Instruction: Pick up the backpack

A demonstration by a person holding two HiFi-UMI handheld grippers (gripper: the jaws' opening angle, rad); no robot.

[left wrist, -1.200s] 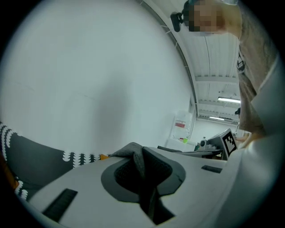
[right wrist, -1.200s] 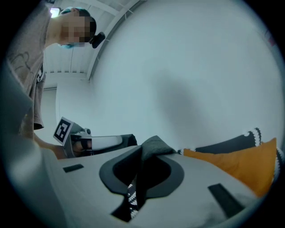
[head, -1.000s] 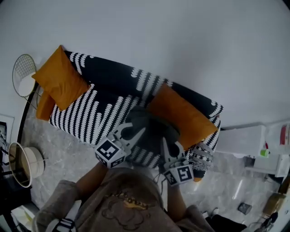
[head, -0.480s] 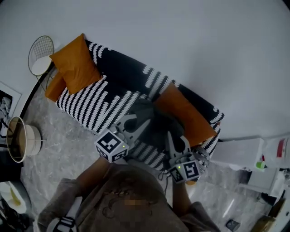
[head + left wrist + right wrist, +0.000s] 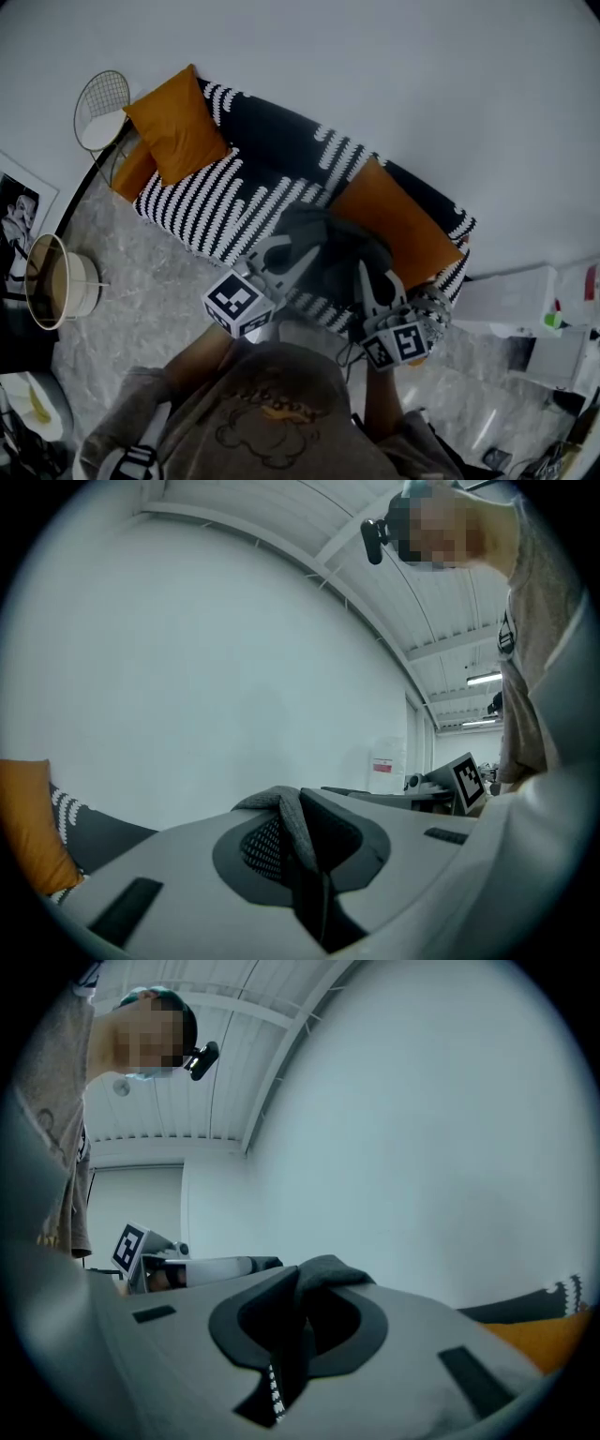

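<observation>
A white wall [image 5: 394, 75] and a pale marbled floor [image 5: 141, 281] frame a black-and-white patterned sofa [image 5: 225, 192] in the head view, with one orange cushion [image 5: 178, 131] at its far end and another [image 5: 394, 220] near the person. The dark grey backpack [image 5: 328, 253] sits at the front edge of the seat beside that nearer cushion. The left gripper [image 5: 298, 246] and right gripper [image 5: 367, 274] reach into its top from either side. Whether the bag's base is clear of the seat cannot be told from here. In the left gripper view the jaws are nearly together, pinching a grey woven strap [image 5: 286, 817] that rises between the pads. In the right gripper view the jaws are likewise almost closed, clamped on a dark fold of fabric [image 5: 323, 1274] that bulges above them. With both grips made, the step in hand appears to be the lift itself. The next move calls for raising both hands evenly, keeping the clamps tight so the soft fabric doesn't slip, until the bag hangs free of the sofa.
</observation>
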